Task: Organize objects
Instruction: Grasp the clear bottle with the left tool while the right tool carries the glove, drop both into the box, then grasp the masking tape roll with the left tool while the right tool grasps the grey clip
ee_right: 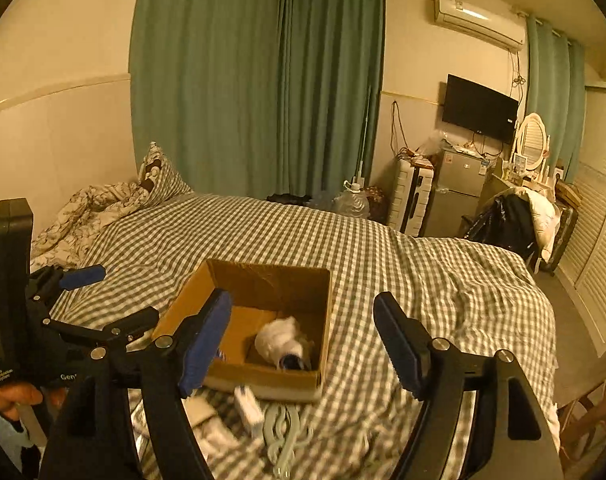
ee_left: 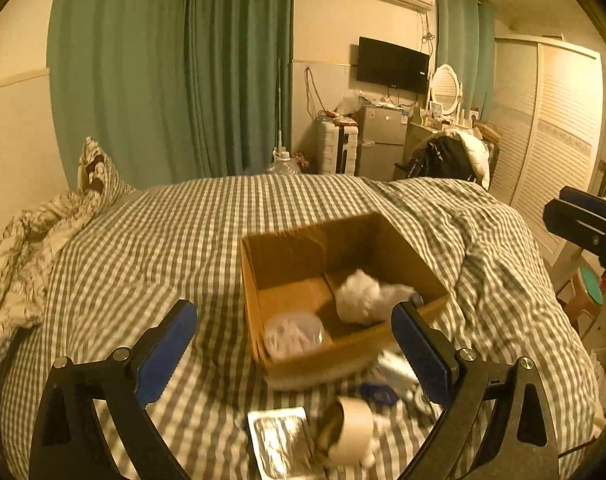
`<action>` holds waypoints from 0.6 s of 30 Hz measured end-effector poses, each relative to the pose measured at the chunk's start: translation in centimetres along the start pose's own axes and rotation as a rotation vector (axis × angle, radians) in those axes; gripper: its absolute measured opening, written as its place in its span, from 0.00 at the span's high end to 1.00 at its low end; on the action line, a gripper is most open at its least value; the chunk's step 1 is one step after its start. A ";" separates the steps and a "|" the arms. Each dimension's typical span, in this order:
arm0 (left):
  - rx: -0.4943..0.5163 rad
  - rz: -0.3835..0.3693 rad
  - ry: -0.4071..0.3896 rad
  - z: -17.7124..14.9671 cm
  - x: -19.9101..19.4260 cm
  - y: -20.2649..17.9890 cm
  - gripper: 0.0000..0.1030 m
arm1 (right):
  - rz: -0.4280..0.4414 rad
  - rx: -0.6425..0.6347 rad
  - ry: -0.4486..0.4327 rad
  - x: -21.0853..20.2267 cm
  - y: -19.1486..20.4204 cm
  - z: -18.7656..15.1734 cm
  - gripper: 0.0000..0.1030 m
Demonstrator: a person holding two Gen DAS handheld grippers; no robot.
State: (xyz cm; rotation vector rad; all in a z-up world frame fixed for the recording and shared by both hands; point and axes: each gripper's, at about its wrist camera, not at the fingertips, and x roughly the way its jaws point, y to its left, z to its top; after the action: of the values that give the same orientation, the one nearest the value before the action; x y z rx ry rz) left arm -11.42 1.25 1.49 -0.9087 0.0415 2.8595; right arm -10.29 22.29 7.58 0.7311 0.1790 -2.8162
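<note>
Both hand-held grippers, left and right, gape empty; drop squarely onto the white tape roll, then into the brown cardboard box.

Your bed wears a gray-checked cover. On it, the open cardboard box sits at center. At 6 o'clock of the box lie a tape roll and foil packet; a rumpled blanket lies at 9 o'clock.
</note>
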 end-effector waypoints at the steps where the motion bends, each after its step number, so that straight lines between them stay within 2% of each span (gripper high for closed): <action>1: -0.004 -0.002 0.003 -1.0 -0.3 -0.1 0.03 | -0.002 -0.001 0.001 -0.4 0.1 -0.5 0.27; 4: -0.016 -0.007 0.032 -3.5 -0.1 -0.4 0.03 | -0.019 -0.003 0.015 -1.2 0.5 -3.0 0.26; 8: -0.042 -0.024 0.102 -7.2 1.8 -0.8 0.03 | -0.024 0.031 0.057 0.4 0.5 -7.1 0.25; 13: 0.016 -0.023 0.206 -10.8 5.1 -2.6 0.05 | -0.034 0.050 0.219 6.2 0.9 -12.4 0.25; 15: 0.041 -0.026 0.227 -11.5 6.0 -3.3 0.10 | -0.026 0.068 0.279 8.0 0.7 -14.0 0.26; 18: 0.071 -0.039 0.254 -12.3 7.2 -4.2 0.30 | -0.029 0.074 0.320 9.2 0.4 -14.7 0.25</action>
State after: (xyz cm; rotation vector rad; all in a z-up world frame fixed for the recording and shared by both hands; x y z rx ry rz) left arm -9.59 5.42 -12.63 -1.2363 0.1489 2.6709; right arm -11.15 22.75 -9.73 1.2030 0.1388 -2.7274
